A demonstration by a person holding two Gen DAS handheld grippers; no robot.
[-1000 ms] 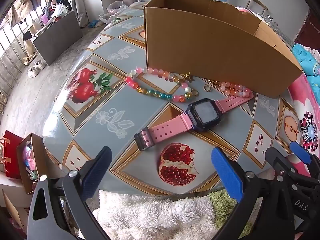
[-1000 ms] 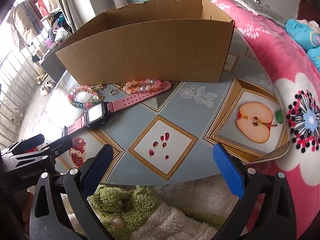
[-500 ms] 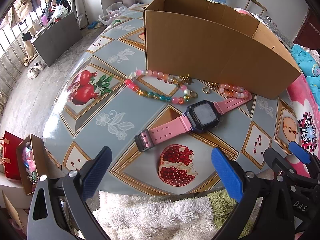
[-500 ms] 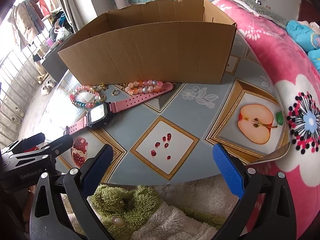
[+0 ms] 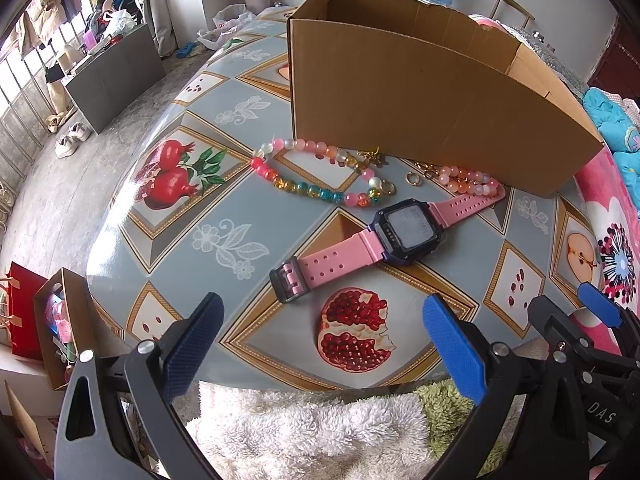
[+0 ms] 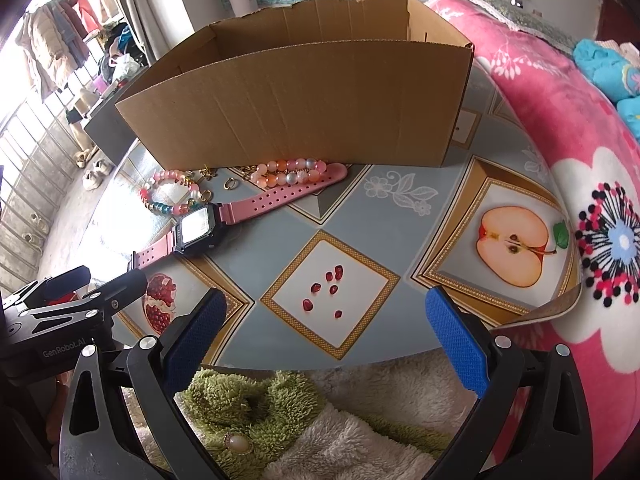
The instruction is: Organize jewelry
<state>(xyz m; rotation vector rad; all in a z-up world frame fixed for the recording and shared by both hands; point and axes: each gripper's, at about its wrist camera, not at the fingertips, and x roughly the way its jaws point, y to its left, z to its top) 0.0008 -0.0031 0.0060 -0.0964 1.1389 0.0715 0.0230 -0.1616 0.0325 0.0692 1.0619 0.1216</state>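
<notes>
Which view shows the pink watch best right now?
The left wrist view: the pink watch lies whole and central, buckle to strap tip. The right wrist view shows it smaller, off left, its buckle end hidden behind the left gripper.

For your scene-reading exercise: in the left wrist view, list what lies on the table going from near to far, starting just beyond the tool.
Pink watch → multicoloured bead bracelet → cardboard box.

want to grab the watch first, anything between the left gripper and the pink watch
Nothing visible stands between them. The left gripper is open at the table's near edge, and only bare tablecloth separates it from the pink watch.
</notes>
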